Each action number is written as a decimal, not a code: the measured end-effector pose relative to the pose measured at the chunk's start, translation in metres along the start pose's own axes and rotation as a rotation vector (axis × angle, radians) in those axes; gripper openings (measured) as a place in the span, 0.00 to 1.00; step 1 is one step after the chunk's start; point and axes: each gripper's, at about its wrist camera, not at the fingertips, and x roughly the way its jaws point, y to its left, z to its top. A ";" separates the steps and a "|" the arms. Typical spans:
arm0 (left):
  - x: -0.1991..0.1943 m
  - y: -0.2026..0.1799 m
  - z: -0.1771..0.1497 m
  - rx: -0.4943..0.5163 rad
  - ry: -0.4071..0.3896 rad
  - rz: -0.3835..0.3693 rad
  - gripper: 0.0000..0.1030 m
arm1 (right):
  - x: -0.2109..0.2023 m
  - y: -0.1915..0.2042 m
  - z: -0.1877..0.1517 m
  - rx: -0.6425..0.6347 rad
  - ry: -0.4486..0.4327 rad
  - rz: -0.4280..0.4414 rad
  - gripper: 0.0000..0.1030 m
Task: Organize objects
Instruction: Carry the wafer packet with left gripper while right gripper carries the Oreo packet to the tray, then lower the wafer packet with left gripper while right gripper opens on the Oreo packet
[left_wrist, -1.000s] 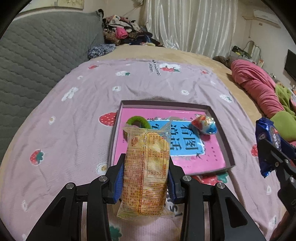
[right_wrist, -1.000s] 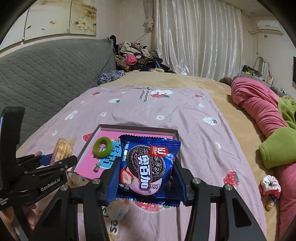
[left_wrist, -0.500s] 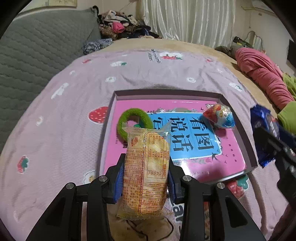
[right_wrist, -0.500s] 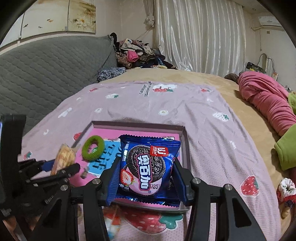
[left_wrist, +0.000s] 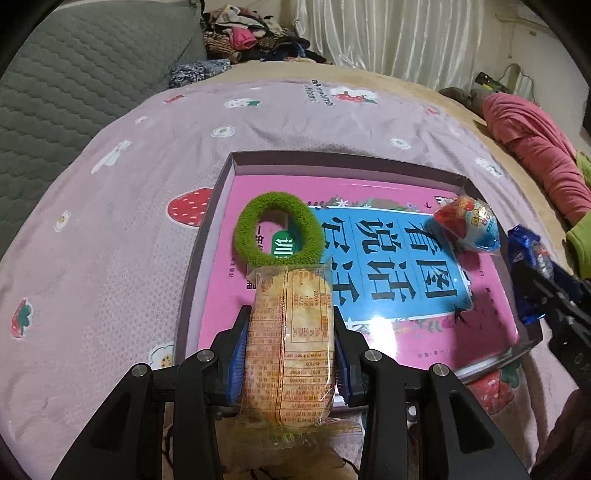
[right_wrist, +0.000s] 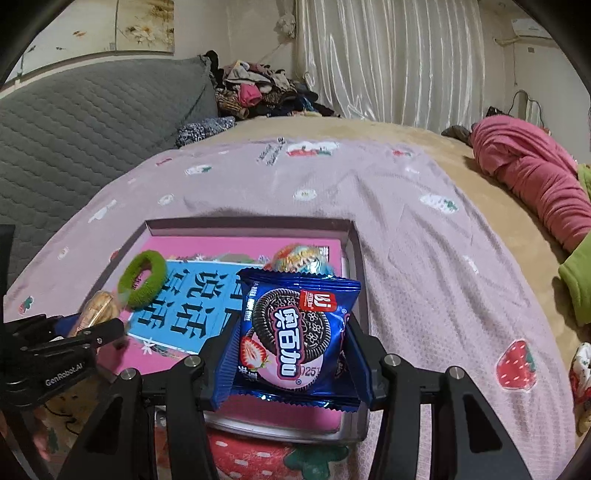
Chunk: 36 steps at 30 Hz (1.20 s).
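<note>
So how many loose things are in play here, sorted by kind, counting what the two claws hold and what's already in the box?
Snack packets: 2, the yellow cracker packet and the blue cookie packet, one in each claw
Hair ties: 1, the green hair tie
Wrapped egg-shaped treats: 1, the foil egg
Books: 1, the pink book lining the box
Total: 5

The left gripper (left_wrist: 290, 354) is a black plastic frame with two forked, angular arms on each side, each arm tipped with a round silver screw head, and its fingers (left_wrist: 238, 347) carry ribbed blue pads on their inner faces. The right gripper (right_wrist: 293, 354) has the same build: matte black struts, four silver screws and blue ridged pads on its fingers (right_wrist: 227, 363). Seen from the right wrist camera, the left gripper's black side bears white lettering that reads "GenRobot.AI", and a thin dark cable trails beneath it.
</note>
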 end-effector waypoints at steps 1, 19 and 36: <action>0.002 0.001 0.001 -0.003 0.003 -0.001 0.39 | 0.003 0.000 -0.001 -0.002 0.001 0.007 0.51; 0.028 0.009 0.010 -0.035 0.048 0.005 0.39 | 0.032 0.004 -0.012 -0.027 0.075 -0.017 0.51; 0.031 0.010 0.008 -0.032 0.037 0.006 0.40 | 0.047 0.004 -0.016 -0.022 0.110 -0.032 0.53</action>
